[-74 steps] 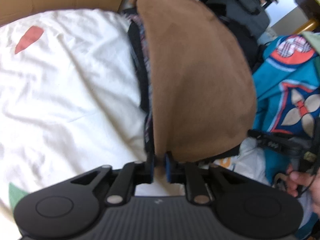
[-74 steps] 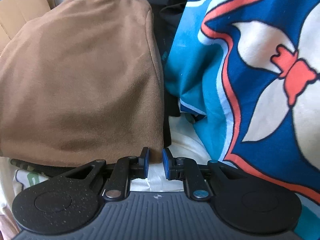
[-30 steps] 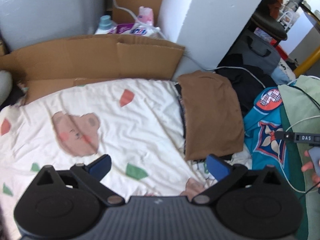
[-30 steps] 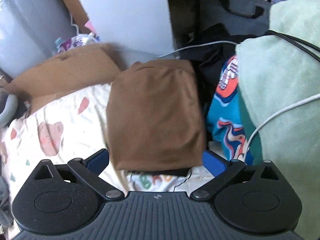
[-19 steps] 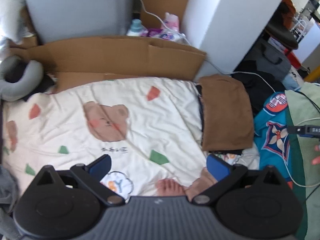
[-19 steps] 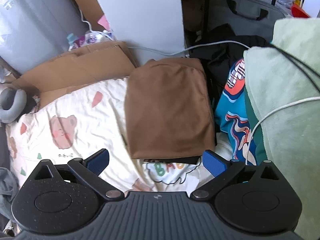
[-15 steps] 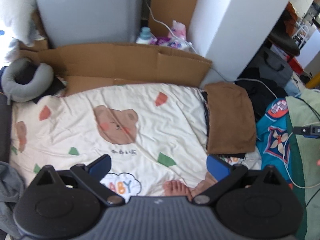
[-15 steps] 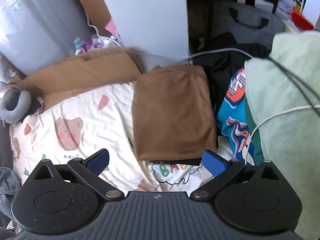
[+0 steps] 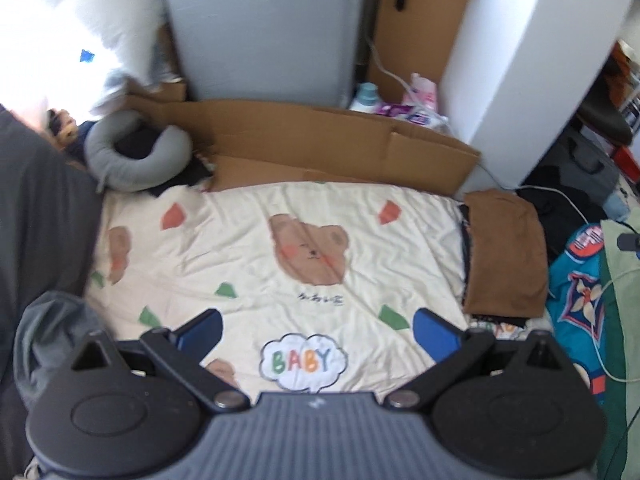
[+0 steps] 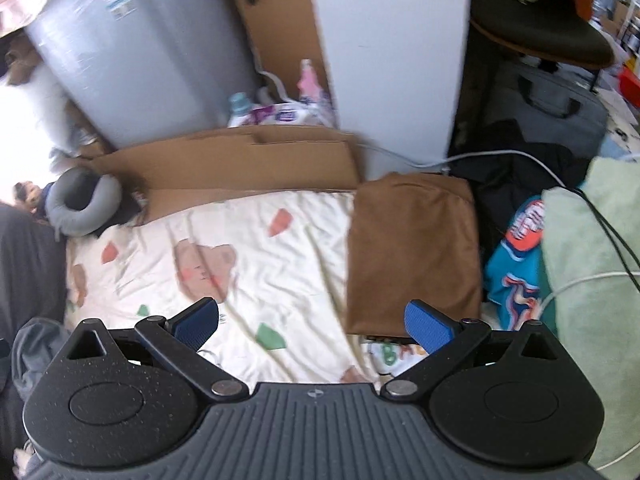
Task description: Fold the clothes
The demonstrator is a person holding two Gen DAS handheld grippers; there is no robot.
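Note:
A folded brown garment lies flat on a small stack of folded clothes at the right edge of a cream bear-print blanket. My left gripper hangs high over the blanket's near edge, open, with nothing between its blue pads. My right gripper is also raised and open, its right pad over the brown garment's near edge in the view. A grey garment lies crumpled at the blanket's left side.
Flattened cardboard borders the blanket's far edge, with a grey neck pillow at its left. A teal patterned cloth and pale green fabric with cables lie to the right. A grey appliance and a white pillar stand behind.
Both grippers opened, let go of the brown garment and pulled up and back from it. The view has widened over the whole blanket and drifted left.

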